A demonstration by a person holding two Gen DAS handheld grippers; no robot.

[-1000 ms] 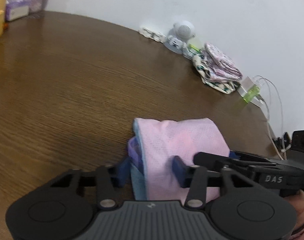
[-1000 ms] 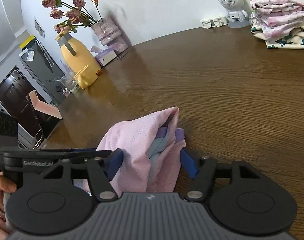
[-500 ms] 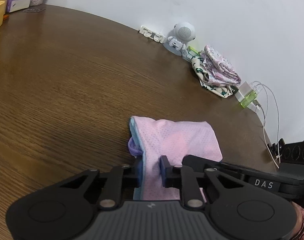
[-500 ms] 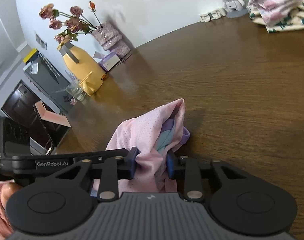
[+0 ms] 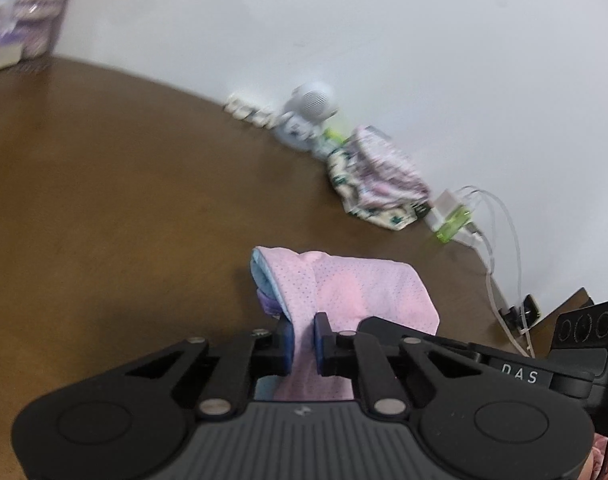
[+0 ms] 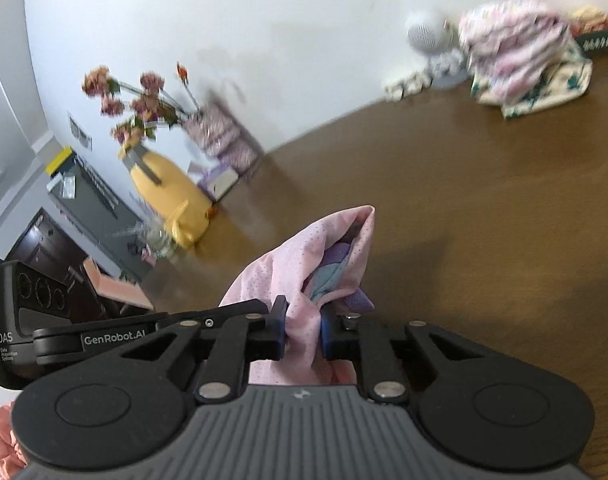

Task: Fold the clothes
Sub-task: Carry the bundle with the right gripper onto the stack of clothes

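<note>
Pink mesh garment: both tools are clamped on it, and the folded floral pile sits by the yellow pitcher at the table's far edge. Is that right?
Not quite. The folded floral pile sits beside the small white robot-shaped speaker, not by the yellow pitcher, which stands far off at the other end; the right wrist view shows both. The rest holds: left tool and right tool both pinch the pink mesh garment.
</note>
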